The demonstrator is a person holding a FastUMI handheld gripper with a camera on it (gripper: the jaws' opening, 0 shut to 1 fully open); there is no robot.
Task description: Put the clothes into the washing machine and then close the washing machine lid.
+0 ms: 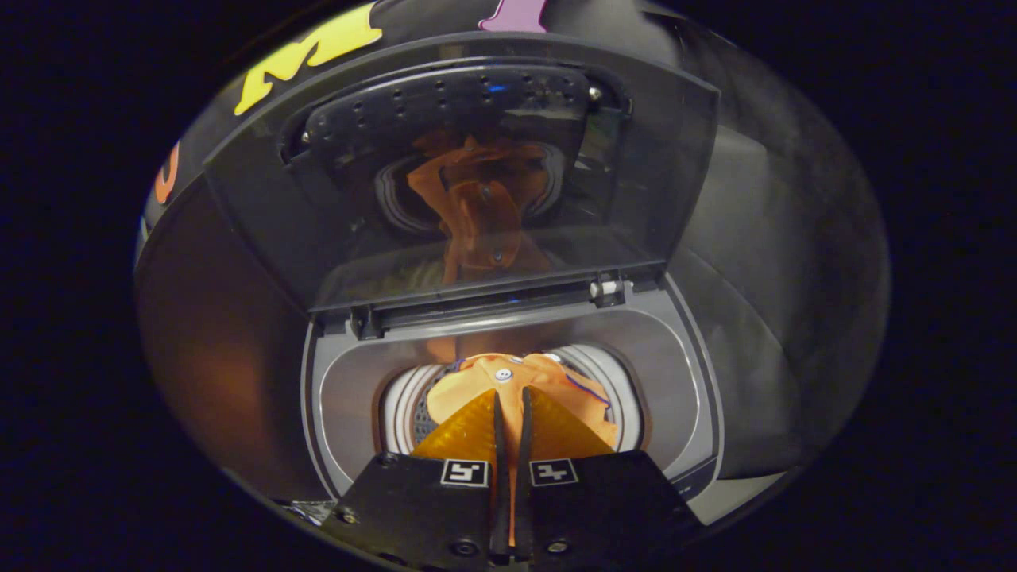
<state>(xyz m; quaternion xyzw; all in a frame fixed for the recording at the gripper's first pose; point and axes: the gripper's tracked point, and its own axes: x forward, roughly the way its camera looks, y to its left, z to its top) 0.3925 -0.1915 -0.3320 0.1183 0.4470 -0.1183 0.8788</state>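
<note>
Orange cloth garment (508, 381), with one white button showing near its top, hangs from the gripper (509, 405) just ahead of the fingers, over the round drum opening (405, 405) of the grey top-loading washing machine (349, 389). The two fingers (498, 445) stand narrow, almost together, with a thin strip of the orange fabric pinched between them.

Left of the fingers lies the machine's grey top surround, and beside it the pale ribbed rim of the drum; part of the perforated drum wall shows below the cloth there. Beyond the fingers, the one dark see-through lid (477, 183) stands raised and tilted back on its hinge bar (493, 306), and a dim orange reflection of the garment shows in it. A perforated dark handle panel (445, 103) crosses the lid's upper part. Right of the fingers the drum rim shows again, with a thin dark thread or line across the cloth's edge.

The garment covers most of the drum's inside, so its depth is hard to make out. The machine's near edge is cut off behind the gripper body.
</note>
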